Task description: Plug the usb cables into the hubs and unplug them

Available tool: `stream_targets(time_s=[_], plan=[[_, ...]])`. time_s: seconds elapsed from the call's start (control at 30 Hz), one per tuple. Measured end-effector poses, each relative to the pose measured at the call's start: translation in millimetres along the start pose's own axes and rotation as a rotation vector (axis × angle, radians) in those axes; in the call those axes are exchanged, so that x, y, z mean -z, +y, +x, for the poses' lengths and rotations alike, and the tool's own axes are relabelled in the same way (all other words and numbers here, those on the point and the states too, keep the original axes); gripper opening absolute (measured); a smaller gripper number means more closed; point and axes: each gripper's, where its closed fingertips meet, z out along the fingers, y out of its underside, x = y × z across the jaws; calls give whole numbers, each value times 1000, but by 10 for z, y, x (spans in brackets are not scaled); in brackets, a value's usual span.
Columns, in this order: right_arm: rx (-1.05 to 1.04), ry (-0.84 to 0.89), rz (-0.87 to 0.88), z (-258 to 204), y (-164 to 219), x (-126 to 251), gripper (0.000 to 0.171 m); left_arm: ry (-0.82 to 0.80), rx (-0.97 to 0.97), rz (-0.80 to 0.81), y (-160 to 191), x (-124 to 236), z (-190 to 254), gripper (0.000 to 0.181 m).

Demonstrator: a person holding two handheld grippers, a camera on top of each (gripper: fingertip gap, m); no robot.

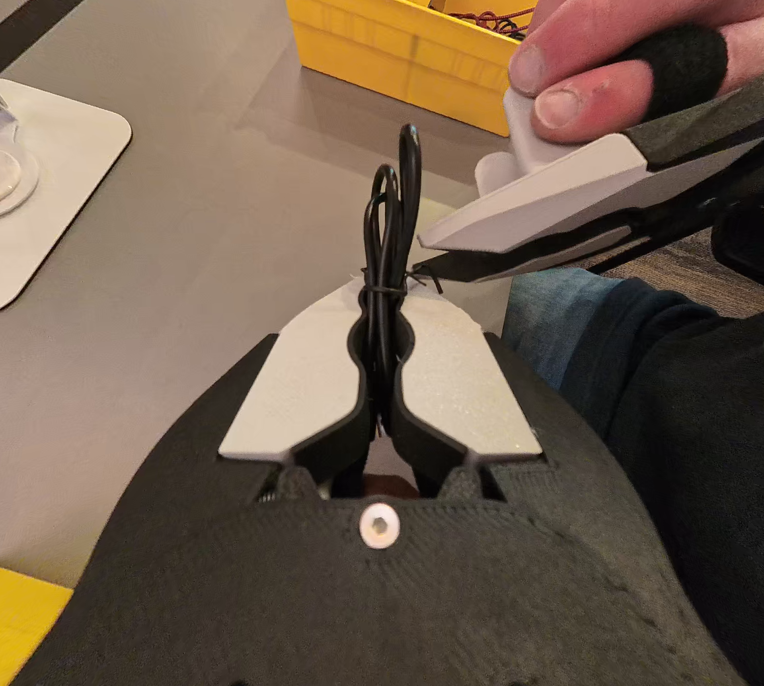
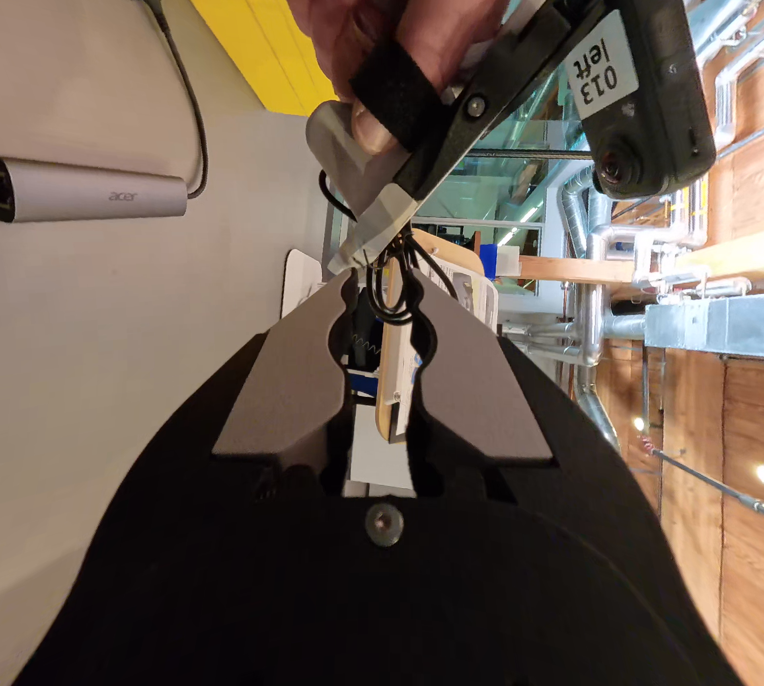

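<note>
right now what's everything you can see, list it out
usb cable: one, black, coiled and tied, clamped in the left tool
twist tie: one, black, round the coil
bin: one, yellow, on the table beyond the cable, with a divider and red cord inside
hub: one, silver, on the table with a grey lead
mat: one, white, at the table's left edge
table: one, grey
left tool: shut on the cable
right tool: tips at the tie, slightly apart
hand: one, on the right tool

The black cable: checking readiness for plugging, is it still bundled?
Bundled: the black cable is looped, a thin tie cinching it.
</note>
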Motion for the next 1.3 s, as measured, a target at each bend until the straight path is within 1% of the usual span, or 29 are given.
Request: stream_targets(time_s=[0.03,0.1,0.13,0.17,0.23,0.3,0.37,0.4,0.5,0.57,0.63,0.73,0.8,0.87,1.0,1.1,1.3], plan=[[13,-14,3,-15,6,9,20,-2,-2,-1,3,-3,-5,5],[-1,-35,15,-27,8,44,24,-21,-25,11,-15,3,-25,5],[-45,-47,21,-27,6,65,27,-46,-43,9,-16,6,-50,5],[-141,-61,27,-12,4,84,25,-78,-63,7,-20,11,-81,5],[-476,-124,47,17,14,112,21,-114,-116,33,-69,24,-88,5],[-831,-138,55,89,97,124,20,-152,-143,51,-108,30,-99,5],[-1203,-205,113,104,121,115,28,-178,-184,75,-148,26,-93,5],[-1366,-228,146,109,138,103,29,-182,-186,91,-172,23,-80,5],[-1706,-308,239,67,156,53,32,-235,-251,123,-226,25,-73,5],[-1843,-352,315,85,134,41,34,-256,-274,146,-270,37,-50,5],[-1893,-371,344,87,122,22,33,-291,-306,152,-288,47,-66,5],[-1938,-367,392,115,117,18,21,-314,-322,161,-305,53,-75,5],[-1921,-362,394,124,93,25,13,-339,-339,158,-302,48,-95,5],[-1927,-359,398,143,84,27,12,-334,-367,160,-301,32,-67,5],[-1991,-382,447,152,89,22,10,-377,-429,162,-315,33,-65,5],[-2005,-377,460,160,107,34,0,-381,-445,169,-320,30,-49,5],[-1997,-364,455,159,119,48,0,-382,-441,180,-330,18,-44,5]])
